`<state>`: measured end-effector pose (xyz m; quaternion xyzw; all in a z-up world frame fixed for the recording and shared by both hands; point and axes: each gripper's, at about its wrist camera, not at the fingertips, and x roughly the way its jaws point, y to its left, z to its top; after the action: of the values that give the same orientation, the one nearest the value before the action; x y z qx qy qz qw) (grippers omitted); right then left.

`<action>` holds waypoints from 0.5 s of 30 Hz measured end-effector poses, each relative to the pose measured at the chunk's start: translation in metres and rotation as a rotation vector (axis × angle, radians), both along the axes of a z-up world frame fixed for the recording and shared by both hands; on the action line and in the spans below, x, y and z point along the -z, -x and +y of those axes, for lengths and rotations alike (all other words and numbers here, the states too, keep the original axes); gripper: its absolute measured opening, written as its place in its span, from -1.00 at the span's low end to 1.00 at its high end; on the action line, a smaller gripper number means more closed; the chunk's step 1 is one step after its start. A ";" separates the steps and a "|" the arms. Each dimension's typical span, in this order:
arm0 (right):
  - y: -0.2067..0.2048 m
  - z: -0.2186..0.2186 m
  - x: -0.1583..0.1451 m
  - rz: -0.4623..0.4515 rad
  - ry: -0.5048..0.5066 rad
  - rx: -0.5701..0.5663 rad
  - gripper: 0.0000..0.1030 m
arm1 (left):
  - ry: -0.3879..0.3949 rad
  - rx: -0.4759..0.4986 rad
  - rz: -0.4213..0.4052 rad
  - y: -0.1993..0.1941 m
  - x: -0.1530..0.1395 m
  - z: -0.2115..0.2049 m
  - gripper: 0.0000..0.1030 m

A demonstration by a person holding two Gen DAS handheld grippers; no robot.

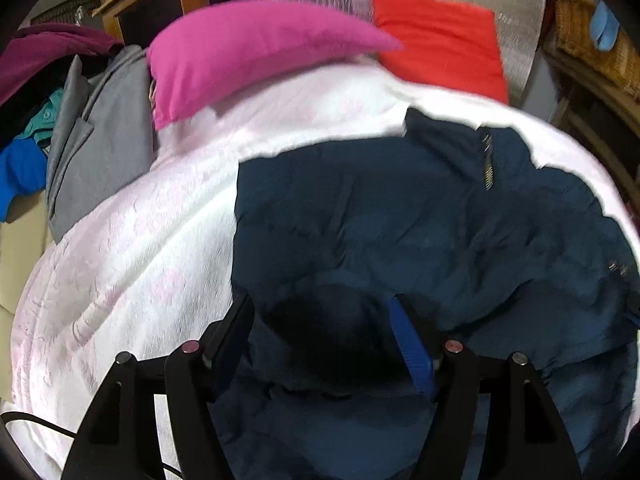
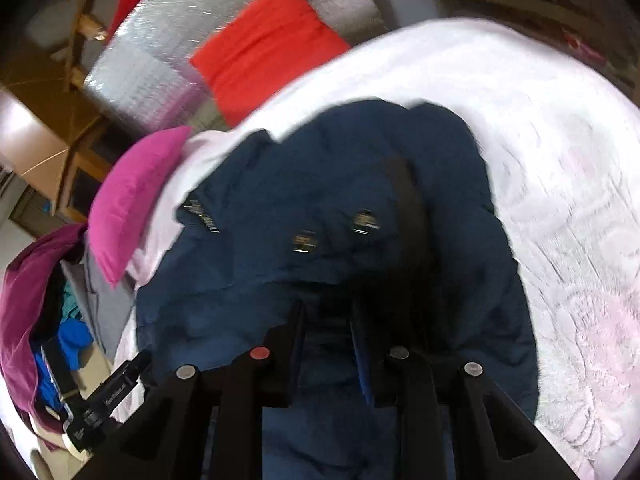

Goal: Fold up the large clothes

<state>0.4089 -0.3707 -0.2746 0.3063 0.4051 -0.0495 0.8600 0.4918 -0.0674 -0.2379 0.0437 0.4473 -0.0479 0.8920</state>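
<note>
While the navy jacket (image 1: 420, 240) lies on the white quilt (image 1: 132, 248), my left gripper (image 1: 324, 320) has its jaws apart over it. My right gripper (image 2: 328, 316) has its jaws nearly together on a jacket fold.

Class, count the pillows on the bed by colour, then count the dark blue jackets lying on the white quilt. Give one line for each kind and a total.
Pink pillow: 1
Red pillow: 1
Dark blue jacket: 1
Total: 3
</note>
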 end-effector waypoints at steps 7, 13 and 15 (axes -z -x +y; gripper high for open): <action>-0.029 0.051 0.015 0.022 0.020 -0.161 -0.49 | -0.111 0.071 0.075 -0.002 0.025 -0.026 0.41; -0.032 0.057 0.024 0.056 -0.003 -0.153 -0.48 | -0.096 0.063 0.065 -0.005 0.022 -0.022 0.44; -0.028 0.058 0.014 0.021 -0.020 -0.167 -0.48 | -0.078 0.047 0.047 -0.005 0.016 -0.017 0.44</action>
<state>0.4370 -0.3132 -0.2885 0.2795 0.4385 0.0232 0.8538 0.4973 -0.0842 -0.2539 0.0880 0.4686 -0.0524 0.8775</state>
